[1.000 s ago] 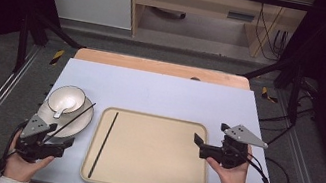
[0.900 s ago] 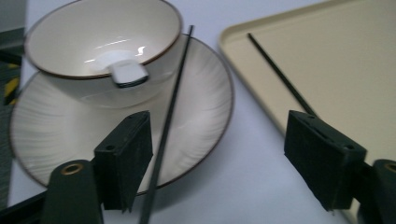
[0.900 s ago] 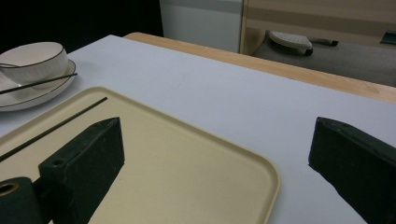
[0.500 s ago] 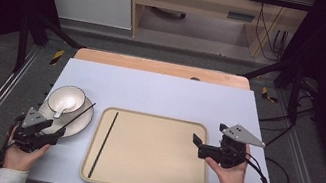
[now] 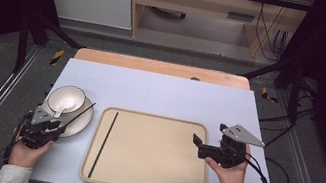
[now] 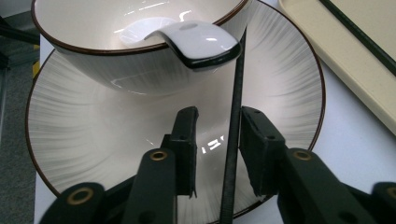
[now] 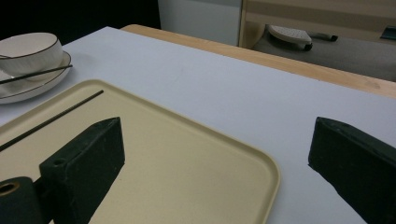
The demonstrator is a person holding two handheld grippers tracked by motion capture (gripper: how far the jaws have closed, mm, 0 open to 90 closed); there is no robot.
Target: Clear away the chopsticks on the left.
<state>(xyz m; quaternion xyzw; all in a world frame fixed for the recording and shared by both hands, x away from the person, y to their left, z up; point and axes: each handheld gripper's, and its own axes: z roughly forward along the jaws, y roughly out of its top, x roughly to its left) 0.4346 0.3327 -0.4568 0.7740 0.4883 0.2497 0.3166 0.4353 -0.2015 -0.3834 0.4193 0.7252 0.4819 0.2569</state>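
A black chopstick (image 6: 233, 135) leans from the plate (image 6: 93, 140) up against the rim of the bowl (image 6: 116, 70), which holds a white spoon (image 6: 196, 39). My left gripper (image 6: 219, 113) is open, one jaw on each side of this chopstick; the right jaw touches it and the left stands off. In the high view the left gripper (image 5: 54, 123) is over the plate's (image 5: 82, 118) near edge. A second chopstick (image 5: 103, 144) lies on the tan tray (image 5: 150, 180). My right gripper (image 5: 209, 134) is wide open over the tray's right edge (image 7: 266, 168), holding nothing.
The bowl (image 5: 66, 99) and plate stand at the table's left, close to the tray's left rim. White tabletop (image 5: 160, 96) lies beyond the tray. A wooden strip (image 5: 162, 67) borders the table's far edge. Cables trail from the right gripper off the table's right side.
My left gripper has moved forward over the plate's near edge and now straddles the leaning chopstick. The right gripper has barely moved.
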